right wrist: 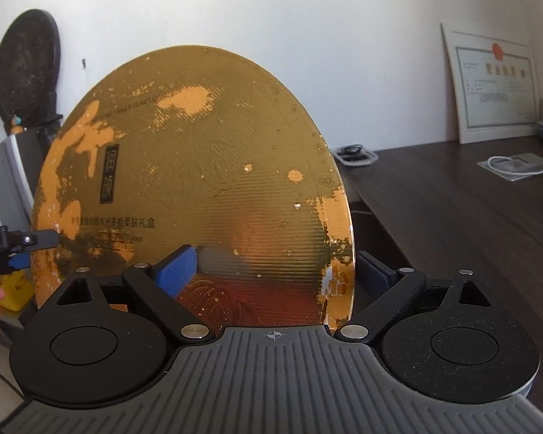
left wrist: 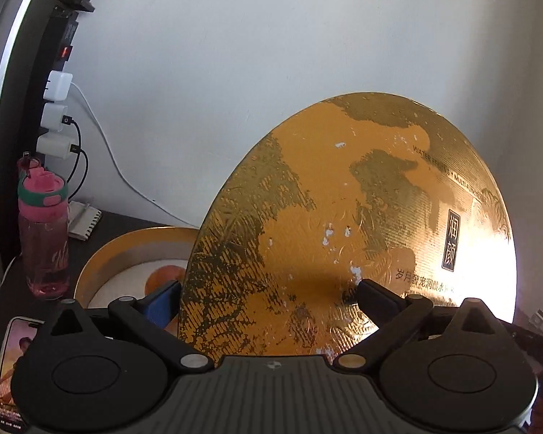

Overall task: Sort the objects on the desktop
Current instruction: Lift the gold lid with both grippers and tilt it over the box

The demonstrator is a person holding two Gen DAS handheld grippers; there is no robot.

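Holding the big gold lid up on its edge

My left gripper [left wrist: 268, 302] and right gripper [right wrist: 277, 266] each pinch the lid [left wrist: 347, 224] at its rim, one on each side, so it stays up and does not tip. It is round, flat, shiny and ridged, with worn patches. The round gold box [left wrist: 126, 249] sits open on the desk [right wrist: 452, 209], below and left.
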